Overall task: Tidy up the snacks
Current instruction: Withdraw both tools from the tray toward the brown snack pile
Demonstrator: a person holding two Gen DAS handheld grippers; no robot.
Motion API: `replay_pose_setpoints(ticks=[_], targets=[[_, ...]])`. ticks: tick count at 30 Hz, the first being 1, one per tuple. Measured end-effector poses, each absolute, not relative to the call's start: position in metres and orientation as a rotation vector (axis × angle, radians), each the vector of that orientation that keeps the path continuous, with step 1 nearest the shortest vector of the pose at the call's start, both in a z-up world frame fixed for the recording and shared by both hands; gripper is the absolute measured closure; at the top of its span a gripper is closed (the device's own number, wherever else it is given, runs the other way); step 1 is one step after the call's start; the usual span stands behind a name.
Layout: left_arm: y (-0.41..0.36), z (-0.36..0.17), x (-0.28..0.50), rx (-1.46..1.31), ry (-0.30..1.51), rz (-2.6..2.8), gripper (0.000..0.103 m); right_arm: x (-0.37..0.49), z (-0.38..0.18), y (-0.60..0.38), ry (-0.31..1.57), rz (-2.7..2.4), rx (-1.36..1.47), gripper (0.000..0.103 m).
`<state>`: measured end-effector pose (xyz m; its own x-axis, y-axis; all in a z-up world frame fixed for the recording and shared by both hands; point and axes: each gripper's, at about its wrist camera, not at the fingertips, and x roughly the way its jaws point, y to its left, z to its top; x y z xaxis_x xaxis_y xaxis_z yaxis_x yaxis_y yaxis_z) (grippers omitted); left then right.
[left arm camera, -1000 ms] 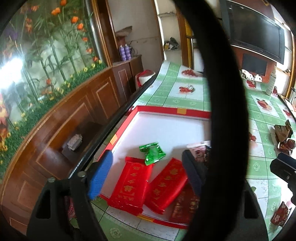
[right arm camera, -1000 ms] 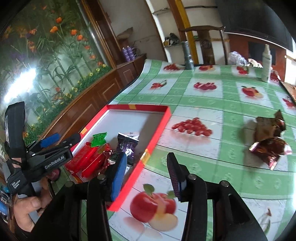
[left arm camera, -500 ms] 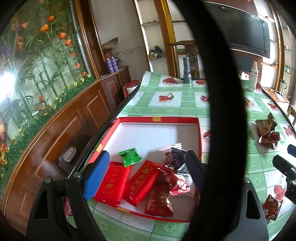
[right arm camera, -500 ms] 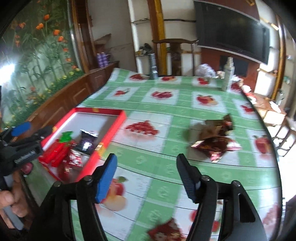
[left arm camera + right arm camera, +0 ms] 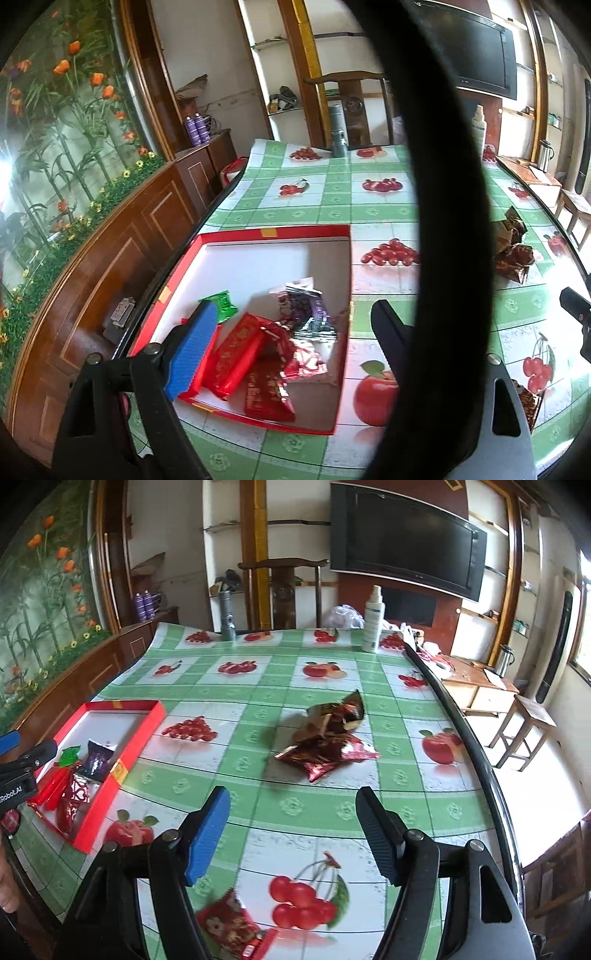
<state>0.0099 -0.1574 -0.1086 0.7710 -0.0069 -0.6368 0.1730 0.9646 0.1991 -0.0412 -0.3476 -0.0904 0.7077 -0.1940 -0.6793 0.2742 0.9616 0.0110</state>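
Several packets (image 5: 255, 354) already lie in the red box (image 5: 343, 369), a pile (image 5: 327, 738) and one packet (image 5: 234, 925) wait on the worktop (image 5: 258, 701), left tongs (image 5: 291, 343) released and empty, right tongs (image 5: 293, 834) just opening, empty.

A glossy plastic tablecloth (image 5: 258, 701) covers the table. The snack packets (image 5: 325, 746) near its middle are shiny crinkled foil. The red box (image 5: 343, 295) at its left edge looks like smooth card, matt white inside.
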Motion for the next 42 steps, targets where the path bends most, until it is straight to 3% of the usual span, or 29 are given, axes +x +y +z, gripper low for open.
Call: replay_pose_setpoints(ticks=[32,42], targets=[[-0.234,-0.130,0.015,0.325,0.776,-0.241,0.016,-0.055,-0.109,-0.396,0.797,-0.307,0.164,0.032],[-0.345,-0.155,0.048,0.306,0.914,-0.573,0.016,-0.077,-0.106,-0.461,0.688,-0.343,0.409,0.032]])
